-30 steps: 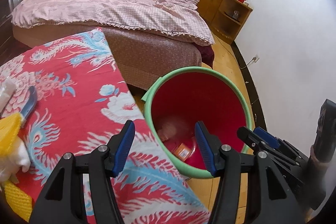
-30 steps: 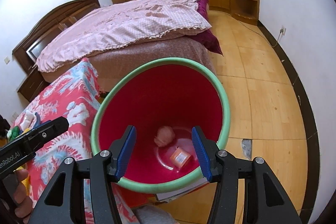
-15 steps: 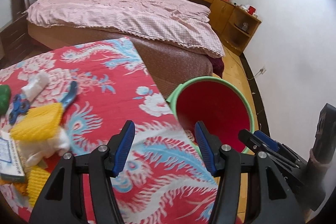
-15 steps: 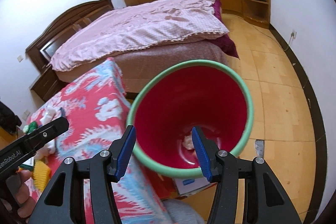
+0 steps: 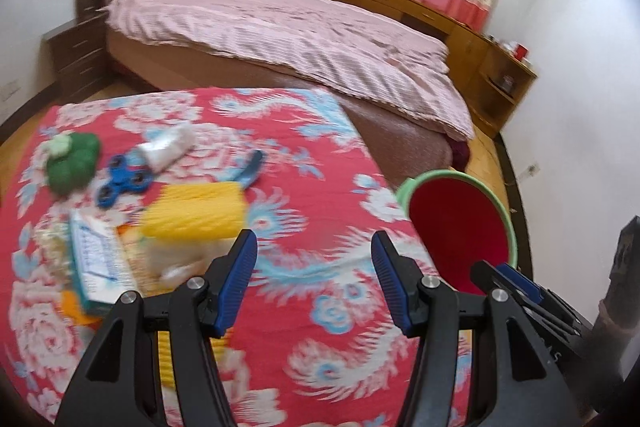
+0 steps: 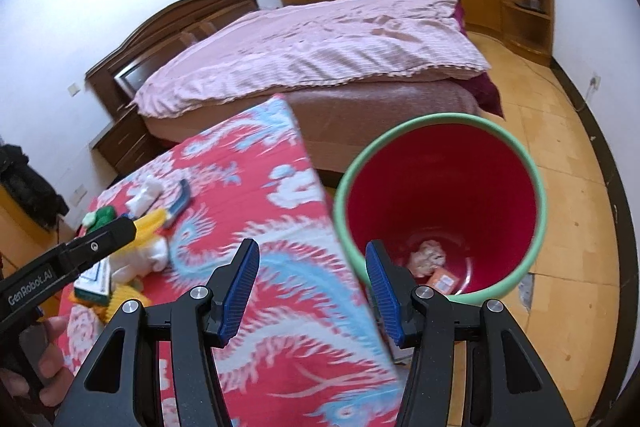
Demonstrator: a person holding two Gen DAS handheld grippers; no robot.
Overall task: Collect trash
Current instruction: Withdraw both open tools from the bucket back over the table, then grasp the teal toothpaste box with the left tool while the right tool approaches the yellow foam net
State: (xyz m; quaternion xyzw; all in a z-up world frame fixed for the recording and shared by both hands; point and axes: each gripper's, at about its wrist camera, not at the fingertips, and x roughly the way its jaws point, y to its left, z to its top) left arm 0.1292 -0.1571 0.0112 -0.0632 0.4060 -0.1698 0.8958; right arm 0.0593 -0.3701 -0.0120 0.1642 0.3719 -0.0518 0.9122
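Note:
A red bucket with a green rim (image 6: 536,187) (image 5: 506,227) stands on the floor by the right edge of the table; a crumpled tissue (image 6: 428,255) and a small orange packet (image 6: 442,281) lie at its bottom. My left gripper (image 5: 314,273) hovers open over the red floral tablecloth (image 5: 320,195), empty, just right of a pile: a yellow sponge (image 5: 196,211), white tissue (image 5: 176,265), a small printed box (image 5: 96,259). My right gripper (image 6: 312,277) is open and empty above the table's edge, beside the bucket.
Farther left on the cloth lie a blue fidget spinner (image 5: 124,179), a green object (image 5: 72,161), a white roll (image 5: 168,147) and a blue-handled tool (image 5: 250,169). A bed with a pink cover (image 5: 280,27) stands behind the table; wooden floor (image 6: 576,227) surrounds the bucket.
Both grippers have swung left, away from over the bucket toward the table. The bucket slid right in both views and the pile of items came into the left wrist view.

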